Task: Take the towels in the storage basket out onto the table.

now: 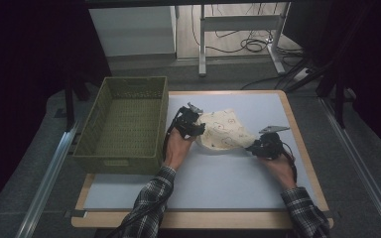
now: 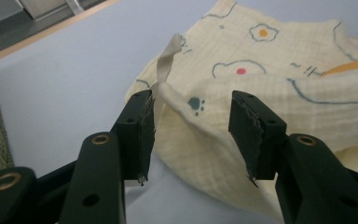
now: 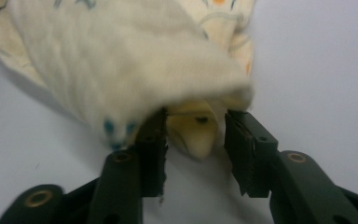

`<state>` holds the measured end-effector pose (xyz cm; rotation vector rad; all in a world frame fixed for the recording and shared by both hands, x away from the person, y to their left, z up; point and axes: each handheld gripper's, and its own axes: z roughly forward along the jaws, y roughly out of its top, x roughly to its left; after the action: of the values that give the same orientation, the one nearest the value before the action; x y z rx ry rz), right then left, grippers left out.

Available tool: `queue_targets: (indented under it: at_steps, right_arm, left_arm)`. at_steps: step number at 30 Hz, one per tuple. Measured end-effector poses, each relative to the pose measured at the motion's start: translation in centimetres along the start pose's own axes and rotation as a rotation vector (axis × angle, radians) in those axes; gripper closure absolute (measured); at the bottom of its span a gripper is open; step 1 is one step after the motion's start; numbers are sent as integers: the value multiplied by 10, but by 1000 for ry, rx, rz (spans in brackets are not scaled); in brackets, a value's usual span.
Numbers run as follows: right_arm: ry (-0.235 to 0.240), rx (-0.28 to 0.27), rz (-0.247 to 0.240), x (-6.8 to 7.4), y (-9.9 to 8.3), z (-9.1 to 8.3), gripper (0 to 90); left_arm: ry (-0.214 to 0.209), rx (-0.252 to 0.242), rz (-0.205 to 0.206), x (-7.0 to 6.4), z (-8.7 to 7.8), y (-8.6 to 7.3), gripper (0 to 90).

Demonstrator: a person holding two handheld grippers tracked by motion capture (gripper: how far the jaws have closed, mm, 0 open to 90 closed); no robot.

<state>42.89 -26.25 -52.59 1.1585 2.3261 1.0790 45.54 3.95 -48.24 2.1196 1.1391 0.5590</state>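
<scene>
Your counter (image 1: 238, 183) is the biggest thing here, with a pale top and a wood edge. On its left side sits a green woven basket (image 1: 124, 124), and its inside looks bare.

Next comes the cloth (image 1: 224, 130). It is soft and pale yellow, with little drawings of flowers, clouds and a paw print. It lies bunched up near the middle of the counter, just right of the basket and not touching it. A thin fabric tag (image 2: 164, 65) sticks up from its near-left edge in the left gripper view.

Your left gripper (image 1: 192, 124) is at the left side of the cloth, between the cloth and the basket. In the left gripper view its jaws stand wide apart. A folded edge of the cloth (image 2: 242, 60) lies in the gap between them. The left jaw is right by the fabric tag, but the jaws are not squeezing anything.

Your right gripper (image 1: 256, 147) is at the near-right corner of the cloth. In the right gripper view its jaws are partly open, and a corner of the cloth (image 3: 135, 70) hangs over the tips and pokes down between them. The picture there is blurry, so you cannot tell if the jaws are pinching the cloth or only sitting around it.

Your sleeves (image 1: 151, 206) are checked, and they come in from the near edge.
</scene>
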Motion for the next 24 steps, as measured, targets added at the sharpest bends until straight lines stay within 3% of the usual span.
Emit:
queue_targets:
  at_steps: [1,2,3,6,8,9,11,14,16,19,20,21,22,23,24]
  right_arm:
    - [-32,0,-15,3,2,2,786]
    - [-6,0,0,4,2,3,838]
    - [0,1,7,4,2,4,858]
    - [0,16,8,5,1,0,872]
    - [-1,18,11,5,0,-4,872]
    - [14,8,21,4,-3,-13,872]
    - [17,5,28,3,-5,-19,871]
    - [28,5,38,3,-15,-44,868]
    - [35,5,47,4,-22,-56,867]
    - [42,2,50,8,-35,-73,866]
    - [42,2,50,8,-35,-73,866]
    - [50,5,52,12,-43,-84,865]
    - [50,5,52,12,-43,-84,865]
    - [60,2,49,17,-50,-93,865]
    - [60,2,49,17,-50,-93,865]
  left_arm:
    - [-1,6,-2,0,2,-1,570]
    - [-1,16,-1,0,4,-2,618]
    - [-11,41,0,0,10,-4,676]
    - [-12,53,17,-3,12,-9,856]
    - [-14,48,18,-4,11,-10,869]
    - [-18,38,16,-4,8,-11,869]
    - [-14,-2,8,-7,-2,-14,869]
    - [-17,-51,10,-15,-20,-24,855]
    - [-19,-58,16,-18,-25,-27,853]
    - [-39,-78,22,-28,-40,-48,853]
    - [-39,-78,22,-28,-40,-48,853]
    - [-59,-88,15,-33,-47,-60,854]
    - [-59,-88,15,-33,-47,-60,854]
    - [-81,-92,8,-38,-53,-72,853]
    - [-81,-92,8,-38,-53,-72,853]
